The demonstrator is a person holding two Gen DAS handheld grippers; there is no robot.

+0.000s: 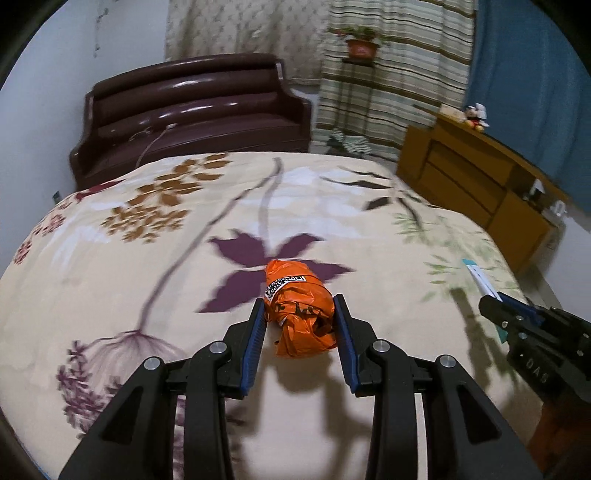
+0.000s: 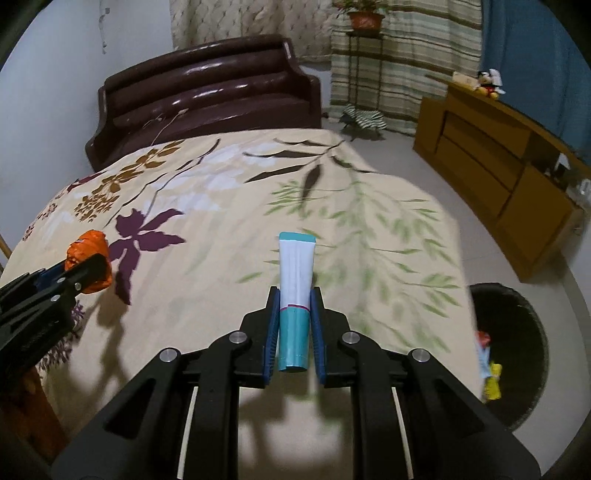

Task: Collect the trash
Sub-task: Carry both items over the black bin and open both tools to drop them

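black plastic grippers, ribbed blue pads on fingers (image 1: 258, 325), silver pivot screws.

You are looking across a bed (image 2: 229, 206) spread with a cream cover printed with purple flowers, brown blossoms and green leaves. Past its far end stands a dark brown glossy leather sofa (image 2: 218, 96) against a pale, plain wall (image 2: 74, 55). Behind the sofa hangs a cream patterned curtain (image 2: 236, 18), and beside it a curtain striped in green and brown (image 2: 406, 55). A potted plant (image 2: 364, 16) sits on a thin metal stand in front of the stripes. On your right a wooden cabinet (image 2: 491, 158) runs along a blue wall (image 2: 535, 55), with a soft toy (image 2: 489, 85) on top. The floor (image 2: 461, 229) is pale grey tile.
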